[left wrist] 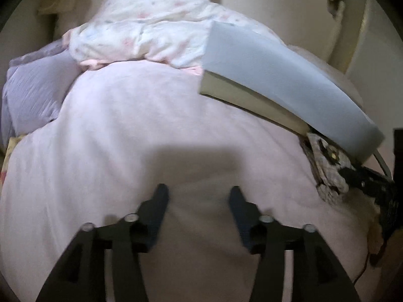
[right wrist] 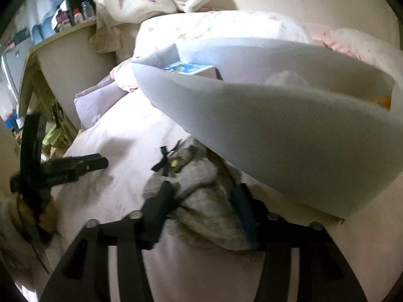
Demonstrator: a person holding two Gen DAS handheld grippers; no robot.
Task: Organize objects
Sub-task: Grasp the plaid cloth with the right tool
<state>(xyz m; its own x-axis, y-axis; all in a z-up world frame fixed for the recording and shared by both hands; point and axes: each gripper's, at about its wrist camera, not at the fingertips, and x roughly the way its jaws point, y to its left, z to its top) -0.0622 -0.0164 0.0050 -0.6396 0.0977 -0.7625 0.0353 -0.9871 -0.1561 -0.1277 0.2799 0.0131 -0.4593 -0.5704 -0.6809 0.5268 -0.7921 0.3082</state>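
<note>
Bed, grey storage box (right wrist: 289, 136); no legible writing.
Left gripper (left wrist: 199, 198) wide, empty. Right gripper (right wrist: 204, 201) straddles plaid cloth (right wrist: 206, 211), grip unclear; only right view shows box contents.

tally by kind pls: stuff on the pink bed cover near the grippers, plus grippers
Grey fabric bin: 1
Plaid cloth bundle with black bow: 1
Grippers: 2, the left gripper open over bare pink cover, the right gripper astride the bundle
Total: 4

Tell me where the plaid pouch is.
On the pink bedspread, the plaid pouch lies against the grey bin's near side, between the right hand-held gripper's fingers.
</note>
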